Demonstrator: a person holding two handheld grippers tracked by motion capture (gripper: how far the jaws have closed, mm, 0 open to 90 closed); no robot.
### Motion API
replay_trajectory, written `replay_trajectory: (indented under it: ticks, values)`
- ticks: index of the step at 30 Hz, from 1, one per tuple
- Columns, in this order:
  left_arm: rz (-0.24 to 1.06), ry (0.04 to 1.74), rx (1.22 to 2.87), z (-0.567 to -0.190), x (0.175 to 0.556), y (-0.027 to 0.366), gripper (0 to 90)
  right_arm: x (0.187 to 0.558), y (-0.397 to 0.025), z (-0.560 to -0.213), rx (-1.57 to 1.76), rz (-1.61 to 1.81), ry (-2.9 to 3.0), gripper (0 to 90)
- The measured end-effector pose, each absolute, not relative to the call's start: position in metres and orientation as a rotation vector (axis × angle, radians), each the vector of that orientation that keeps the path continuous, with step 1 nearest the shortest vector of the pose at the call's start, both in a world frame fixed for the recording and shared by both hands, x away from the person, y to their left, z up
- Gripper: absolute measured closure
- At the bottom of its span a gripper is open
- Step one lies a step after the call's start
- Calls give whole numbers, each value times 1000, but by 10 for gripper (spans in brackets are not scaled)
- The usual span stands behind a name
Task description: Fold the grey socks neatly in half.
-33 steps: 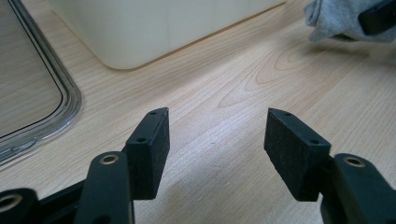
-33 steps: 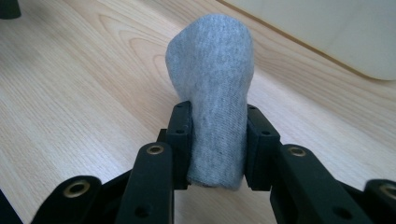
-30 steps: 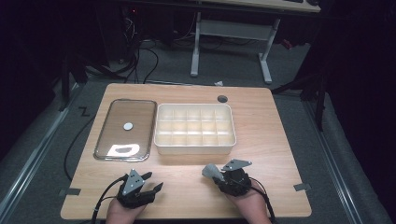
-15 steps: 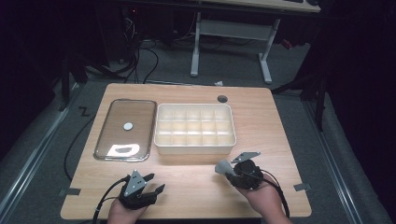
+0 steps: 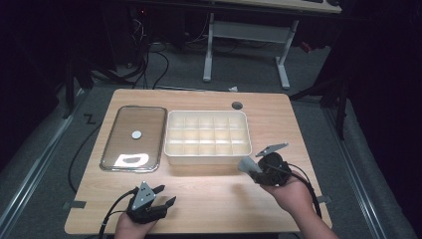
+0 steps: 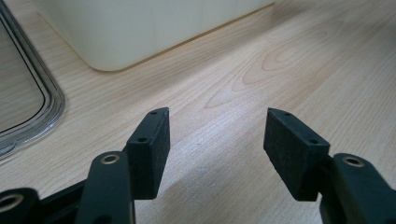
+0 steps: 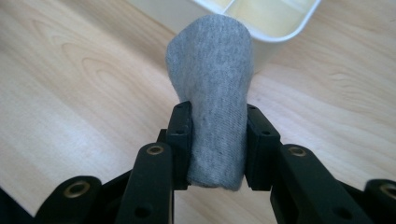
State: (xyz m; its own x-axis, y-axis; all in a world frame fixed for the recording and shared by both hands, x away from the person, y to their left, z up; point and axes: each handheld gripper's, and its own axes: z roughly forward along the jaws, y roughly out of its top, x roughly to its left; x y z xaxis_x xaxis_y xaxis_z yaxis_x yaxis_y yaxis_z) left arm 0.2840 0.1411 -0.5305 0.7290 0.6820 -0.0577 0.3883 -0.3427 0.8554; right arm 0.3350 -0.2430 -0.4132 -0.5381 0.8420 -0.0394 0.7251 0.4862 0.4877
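Between right tongs (image 7: 218, 140), soft grey knit roll (image 7: 215, 98), near compartmented plastic tray (image 5: 207, 135)

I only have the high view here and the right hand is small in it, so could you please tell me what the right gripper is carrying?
Observer: The right gripper is shut on a rolled grey sock, clamped on both sides.
Operator: Thank you. Where is the sock pointing?
Observer: Its rounded end sticks out toward the near corner of the white divided box.
Operator: And is the left gripper holding anything?
Observer: No, the left gripper is open over bare table, with nothing between its pads.
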Motion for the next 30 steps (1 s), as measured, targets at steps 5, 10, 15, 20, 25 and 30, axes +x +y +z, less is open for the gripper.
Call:
replay_trajectory:
  ticks: [5, 10, 15, 20, 25, 30]
  values:
    - [387, 817, 1973, -530, 284, 141, 419, 347, -243, -402, 1365, 616, 2446, 689]
    - [384, 815, 1974, -531, 284, 141, 420, 365, -240, -391, 1373, 594, 2447, 690]
    - [385, 816, 1975, -531, 284, 140, 421, 386, -233, -386, 1391, 559, 2451, 691]
    - [390, 826, 1984, -531, 285, 141, 430, 407, -226, -384, 1408, 499, 2443, 692]
    - [387, 822, 1982, -530, 285, 142, 430, 426, -218, -389, 1426, 424, 2479, 693]
    - [385, 819, 1972, -530, 285, 143, 429, 439, -216, -395, 1456, 380, 2493, 693]
